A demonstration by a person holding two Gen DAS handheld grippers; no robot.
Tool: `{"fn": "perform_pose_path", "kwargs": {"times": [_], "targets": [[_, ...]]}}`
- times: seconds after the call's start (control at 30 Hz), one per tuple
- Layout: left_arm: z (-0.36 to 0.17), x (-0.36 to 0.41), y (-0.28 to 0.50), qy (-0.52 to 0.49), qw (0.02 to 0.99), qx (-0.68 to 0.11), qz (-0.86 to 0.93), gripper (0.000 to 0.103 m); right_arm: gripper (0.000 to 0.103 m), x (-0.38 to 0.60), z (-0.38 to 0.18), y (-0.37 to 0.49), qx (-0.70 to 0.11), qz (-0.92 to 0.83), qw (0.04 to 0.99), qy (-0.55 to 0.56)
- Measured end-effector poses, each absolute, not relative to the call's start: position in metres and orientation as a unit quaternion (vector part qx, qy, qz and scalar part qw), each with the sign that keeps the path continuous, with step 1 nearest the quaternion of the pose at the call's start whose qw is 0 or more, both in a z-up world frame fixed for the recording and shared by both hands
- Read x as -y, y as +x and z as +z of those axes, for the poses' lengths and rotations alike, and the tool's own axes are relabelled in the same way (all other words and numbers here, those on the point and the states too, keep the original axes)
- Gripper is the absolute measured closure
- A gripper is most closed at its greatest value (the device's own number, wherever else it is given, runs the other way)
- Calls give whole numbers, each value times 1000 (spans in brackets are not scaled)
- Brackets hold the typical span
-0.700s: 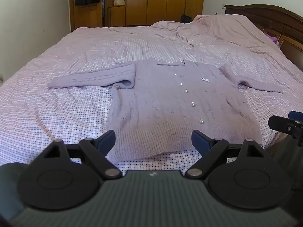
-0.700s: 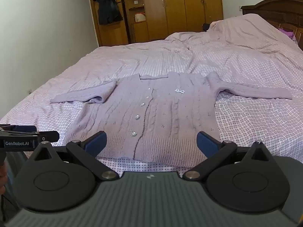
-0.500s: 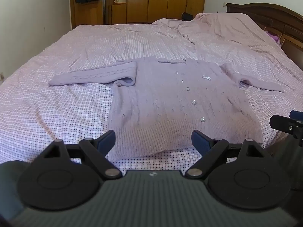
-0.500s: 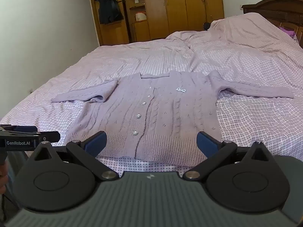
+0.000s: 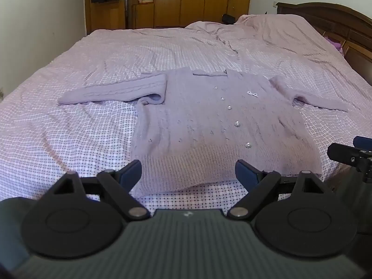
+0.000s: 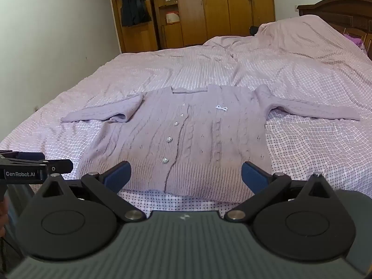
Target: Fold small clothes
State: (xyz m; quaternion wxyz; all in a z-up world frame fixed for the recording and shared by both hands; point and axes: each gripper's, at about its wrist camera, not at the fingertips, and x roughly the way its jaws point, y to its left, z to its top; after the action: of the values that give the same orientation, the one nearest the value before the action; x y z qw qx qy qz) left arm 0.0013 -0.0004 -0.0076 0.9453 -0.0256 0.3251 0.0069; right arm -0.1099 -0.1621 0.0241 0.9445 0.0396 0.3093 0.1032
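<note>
OK, cardigan [image 6: 186, 139] flat mid-frame on bed [image 6: 313, 153], ready to fold; I've both grippers' [image 5: 188, 172] [image 6: 184, 174] jaws wide, empty.

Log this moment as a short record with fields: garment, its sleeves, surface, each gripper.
garment: lilac knit cardigan, buttoned, laid flat and unfolded, hem nearest the cameras
sleeves: one sleeve doubled back on itself; other sleeve stretched straight out
surface: bed with a checked lilac sheet
left gripper: jaws open, nothing between them, short of the hem
right gripper: jaws open, empty, short of the hem
</note>
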Motion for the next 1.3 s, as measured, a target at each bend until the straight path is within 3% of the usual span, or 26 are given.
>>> {"fn": "perform_pose_path", "kwargs": {"times": [1.3], "targets": [[-3, -1, 1, -18, 946, -323, 10, 14, 0, 158, 24, -113, -314, 116, 942, 38]]}}
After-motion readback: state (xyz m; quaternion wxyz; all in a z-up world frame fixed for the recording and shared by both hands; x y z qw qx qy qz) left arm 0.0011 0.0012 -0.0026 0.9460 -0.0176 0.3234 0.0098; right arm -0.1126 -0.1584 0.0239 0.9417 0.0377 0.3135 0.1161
